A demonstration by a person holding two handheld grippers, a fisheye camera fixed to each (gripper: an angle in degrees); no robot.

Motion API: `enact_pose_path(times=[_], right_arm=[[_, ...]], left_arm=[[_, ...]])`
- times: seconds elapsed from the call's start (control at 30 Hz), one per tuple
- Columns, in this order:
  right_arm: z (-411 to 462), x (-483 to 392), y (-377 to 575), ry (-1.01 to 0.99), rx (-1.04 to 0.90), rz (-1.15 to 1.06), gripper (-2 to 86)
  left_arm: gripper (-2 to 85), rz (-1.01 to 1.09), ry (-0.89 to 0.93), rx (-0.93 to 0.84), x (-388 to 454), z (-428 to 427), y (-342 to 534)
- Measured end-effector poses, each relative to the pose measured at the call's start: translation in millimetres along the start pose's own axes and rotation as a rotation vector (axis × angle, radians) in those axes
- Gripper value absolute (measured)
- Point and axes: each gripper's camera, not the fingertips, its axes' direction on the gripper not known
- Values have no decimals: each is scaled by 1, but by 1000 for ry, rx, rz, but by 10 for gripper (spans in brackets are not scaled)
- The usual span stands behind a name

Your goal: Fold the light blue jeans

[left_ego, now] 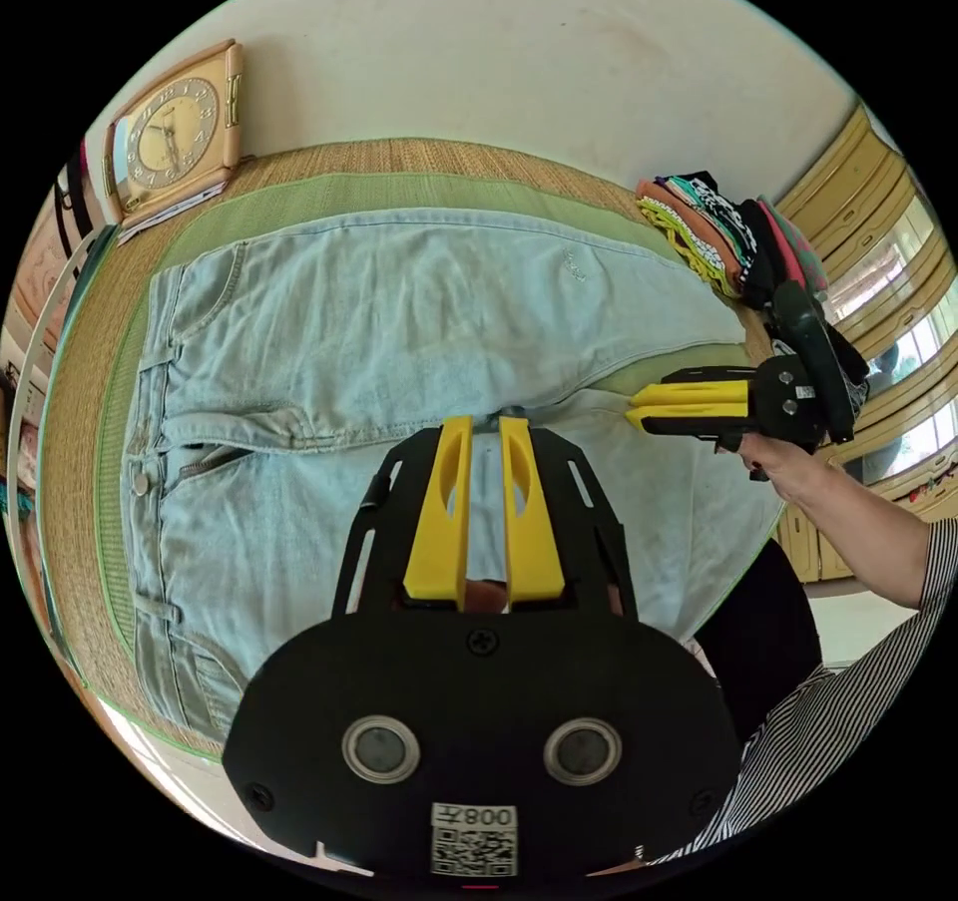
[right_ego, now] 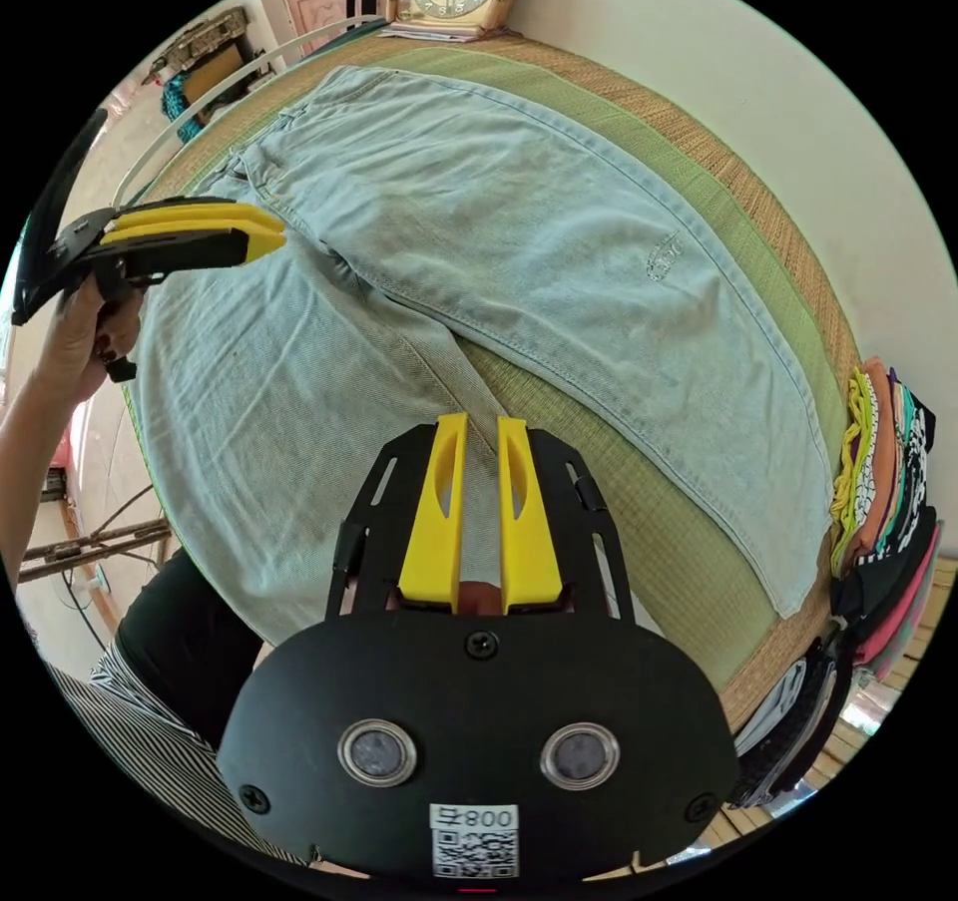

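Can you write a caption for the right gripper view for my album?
Light blue jeans lie spread on a green mat, both tongs hovering nearly shut.

Faded matt denim jeans; rough woven straw mat

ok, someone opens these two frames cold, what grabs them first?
The light blue jeans spread flat, front up, across a green woven mat, legs apart. Next, the yellow-jawed grippers: the left gripper over the crotch area, the right gripper over the nearer leg, both with jaws nearly closed and not visibly pinching cloth. Then the clock against the wall beyond the waistband, and the stack of folded clothes past the hems.
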Motion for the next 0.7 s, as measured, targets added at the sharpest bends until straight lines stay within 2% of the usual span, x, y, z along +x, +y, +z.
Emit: enact_pose_path(times=[0.07, 0.2, 0.33, 0.4, 0.43, 0.47, 0.57, 0.7], right_arm=[[-3, 3, 1, 2, 13, 11, 57], [-26, 6, -9, 36, 128, 9, 52], [-15, 10, -33, 30, 122, 7, 49], [-7, 14, -42, 40, 97, 26, 41], [-9, 15, -42, 42, 118, 29, 34], [-12, 15, -42, 53, 151, 32, 22], [8, 14, -53, 71, 76, 7, 5], [7, 23, -58, 34, 60, 15, -1]], left_arm=[[23, 1, -19, -69, -2, 20, -20], [19, 7, -66, -50, -2, 29, -41], [13, -18, -79, -91, -4, 43, -60], [11, -8, -65, -37, 1, 34, -61], [9, 21, -56, 57, 4, 23, -59], [8, 14, -75, 77, 4, 24, -61], [5, -4, -40, -92, -4, 56, -77], [4, -7, -47, -58, 2, 53, -85]])
